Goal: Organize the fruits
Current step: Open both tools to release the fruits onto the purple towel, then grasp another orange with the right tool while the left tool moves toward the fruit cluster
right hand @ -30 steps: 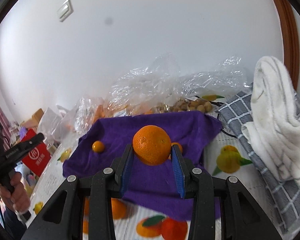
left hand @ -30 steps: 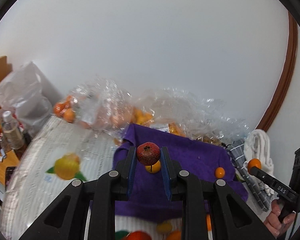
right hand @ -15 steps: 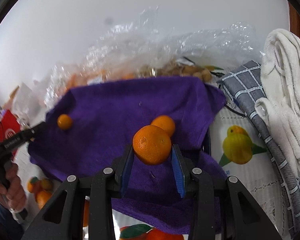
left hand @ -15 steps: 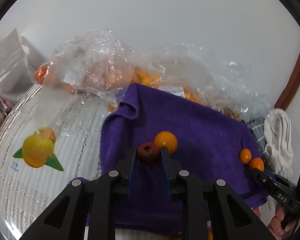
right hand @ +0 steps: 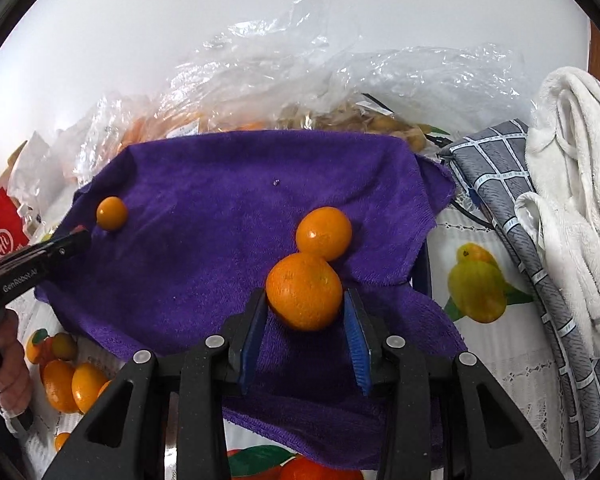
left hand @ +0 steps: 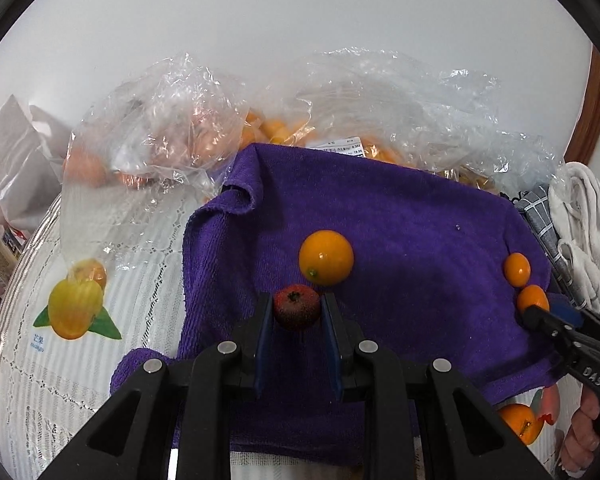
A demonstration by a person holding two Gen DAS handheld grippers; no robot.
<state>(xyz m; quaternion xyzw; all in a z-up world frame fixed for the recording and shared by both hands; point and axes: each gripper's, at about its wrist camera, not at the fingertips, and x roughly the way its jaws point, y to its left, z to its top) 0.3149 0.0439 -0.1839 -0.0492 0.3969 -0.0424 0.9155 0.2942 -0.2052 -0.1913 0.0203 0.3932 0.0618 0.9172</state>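
Jaws of the left gripper [left hand: 296,312] are clamped on a small dark-red, rough-skinned round fruit [left hand: 297,307], low over a purple terry towel [left hand: 400,216]; a smooth yellow-orange citrus [left hand: 326,256] lies just beyond its fingertips. The right gripper [right hand: 305,307] is opening, its jaws parting around a large dimpled orange mandarin [right hand: 304,291] resting on the towel, with a smaller smooth orange fruit [right hand: 324,233] touching it just ahead.
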